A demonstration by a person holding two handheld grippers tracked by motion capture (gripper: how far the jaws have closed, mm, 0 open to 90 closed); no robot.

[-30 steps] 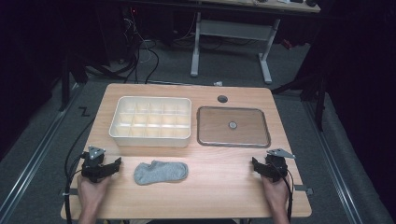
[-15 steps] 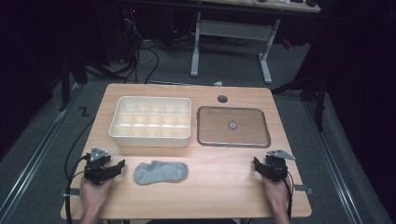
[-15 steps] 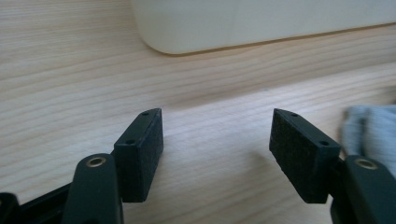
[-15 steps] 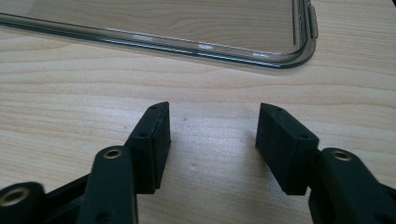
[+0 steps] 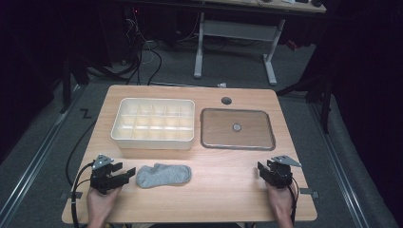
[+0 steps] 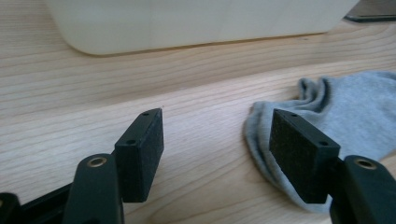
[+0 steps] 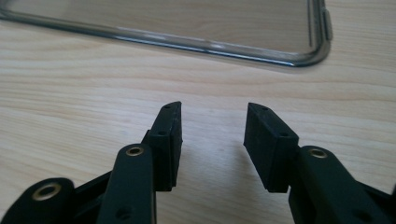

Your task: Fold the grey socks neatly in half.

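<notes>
High view: flat grey ankle sock (image 5: 164,175) ungrasped, just beside wide left tongs (image 5: 124,175); right tongs (image 5: 263,169), just been closing, part-open and empty.

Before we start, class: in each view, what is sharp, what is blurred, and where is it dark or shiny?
High view: table lit, surroundings dark. Left gripper view: sock fairly sharp, white box behind soft. Right gripper view: tray rim glints, near jaws slightly blurred.
</notes>
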